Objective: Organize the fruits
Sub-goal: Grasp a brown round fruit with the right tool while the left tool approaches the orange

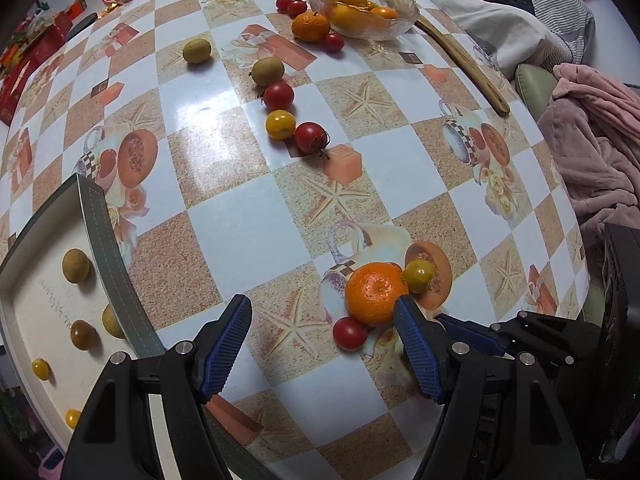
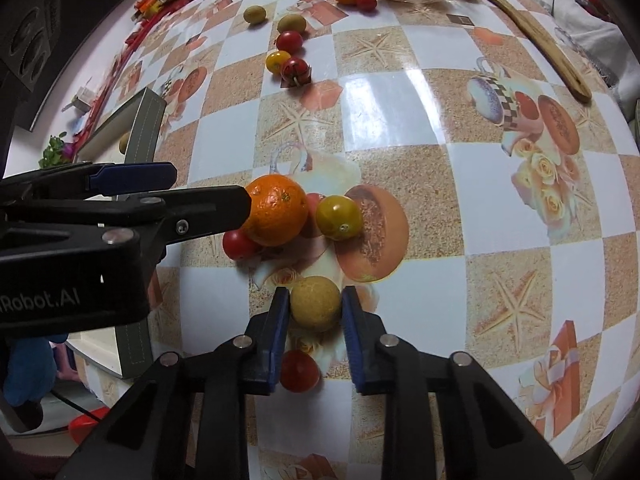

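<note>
My right gripper [image 2: 316, 312] points down at the table and is shut on a tan round fruit [image 2: 315, 304], one blue pad on each side. A red tomato [image 2: 299, 370] lies under it, nearer the camera. My left gripper [image 1: 322, 332] is open, and its right fingertip [image 1: 404, 312] touches a mandarin [image 1: 376, 294]. A red tomato [image 1: 350, 332] sits between the fingers and a yellow-green tomato [image 1: 418, 276] lies beside the mandarin. The grey-rimmed tray [image 1: 108, 248] at the left holds several small tan and yellow fruits.
A glass bowl [image 1: 394, 24] with oranges stands at the far side, with a mandarin [image 1: 310, 26] and tomatoes beside it. More tomatoes and tan fruits [image 1: 268, 70] trail across the mid table. A wooden spatula [image 1: 464, 56] lies at the right, with clothes beyond the edge.
</note>
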Demonstrator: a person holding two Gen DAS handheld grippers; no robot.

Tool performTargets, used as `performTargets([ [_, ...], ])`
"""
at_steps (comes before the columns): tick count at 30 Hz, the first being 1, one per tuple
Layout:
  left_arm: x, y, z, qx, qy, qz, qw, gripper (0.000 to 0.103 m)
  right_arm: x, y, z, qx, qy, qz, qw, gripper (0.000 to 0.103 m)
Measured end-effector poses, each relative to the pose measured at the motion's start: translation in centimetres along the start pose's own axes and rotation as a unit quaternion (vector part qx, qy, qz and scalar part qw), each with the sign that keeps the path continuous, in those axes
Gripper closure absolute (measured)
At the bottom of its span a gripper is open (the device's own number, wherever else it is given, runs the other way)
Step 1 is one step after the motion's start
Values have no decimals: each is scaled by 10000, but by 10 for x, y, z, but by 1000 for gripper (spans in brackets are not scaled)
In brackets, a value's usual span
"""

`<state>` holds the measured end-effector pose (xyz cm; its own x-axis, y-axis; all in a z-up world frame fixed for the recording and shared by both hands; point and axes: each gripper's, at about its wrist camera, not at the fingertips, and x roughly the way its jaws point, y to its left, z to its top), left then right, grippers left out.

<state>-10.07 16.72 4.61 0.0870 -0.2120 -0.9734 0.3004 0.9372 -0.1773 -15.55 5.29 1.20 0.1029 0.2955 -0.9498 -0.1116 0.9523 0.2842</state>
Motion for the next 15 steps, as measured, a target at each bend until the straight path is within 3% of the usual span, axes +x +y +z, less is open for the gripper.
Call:
performTargets([
  [10, 6, -15, 2, 190, 31, 20, 9998, 28, -19, -46, -4, 414, -166, -473, 9979, 75],
  [15, 17, -30, 5, 443, 83, 215, 9988, 28, -26, -70, -4, 659, -180, -571, 9960, 75],
])
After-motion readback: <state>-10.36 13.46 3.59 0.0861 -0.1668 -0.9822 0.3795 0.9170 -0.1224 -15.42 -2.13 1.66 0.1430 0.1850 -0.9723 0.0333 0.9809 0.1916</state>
